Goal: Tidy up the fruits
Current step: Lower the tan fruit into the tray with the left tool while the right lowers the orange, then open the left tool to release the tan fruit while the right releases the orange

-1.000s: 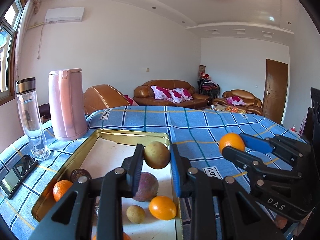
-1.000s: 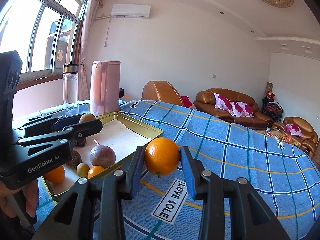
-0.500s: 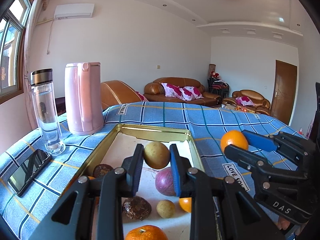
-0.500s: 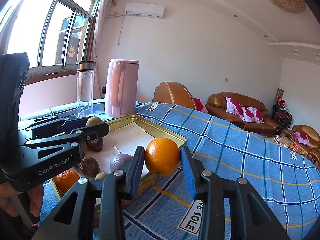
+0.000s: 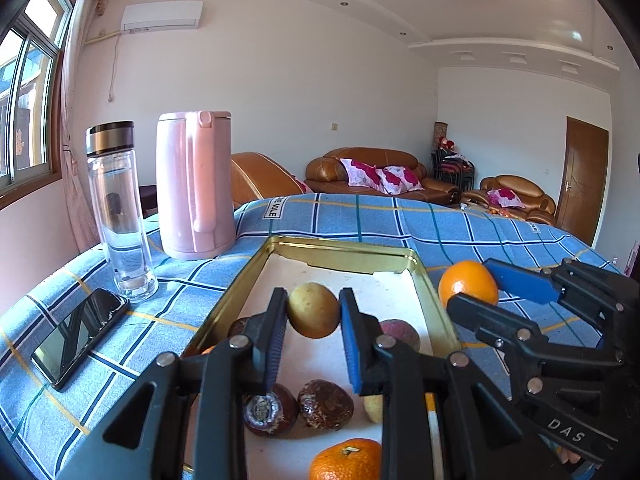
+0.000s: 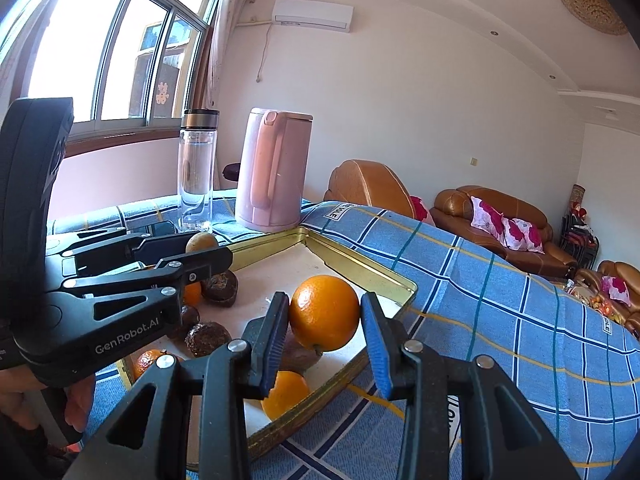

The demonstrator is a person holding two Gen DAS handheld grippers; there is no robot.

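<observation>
Both grippers loaded, both over the tray [image 5: 344, 252], which sits on the blue plaid worktop [image 5: 460, 224] toward its left side. Left gripper [image 5: 313, 312]: fingers pinching a yellow-brown fruit [image 5: 313, 309], held clear above the tray floor near the middle. Right gripper [image 6: 324, 314]: fingers pinching an orange [image 6: 324, 312], hanging just inside the tray's right rim, above a dark purplish fruit and a second orange [image 6: 285, 394] at the near-right corner. Already in the tray: two dark wrinkled fruits [image 5: 296, 404], a tangerine [image 5: 346, 460] at the near edge, a reddish fruit [image 5: 402, 332] by the right rim. Judgement: this is the placing step, and the far half of the tray is bare, so aim there. Lower each fruit until it touches the floor before spreading the fingers; round fruit dropped from height will likely roll into the others or over the low rim. Orange is close to the rim, so shift it inward first. The grippers are close side by side; release one at a time to avoid clashing. Kettle [image 5: 194, 184], bottle [image 5: 118, 216] and phone [image 5: 78, 336] stand along the worktop's left edge, well clear of the drop zone.
</observation>
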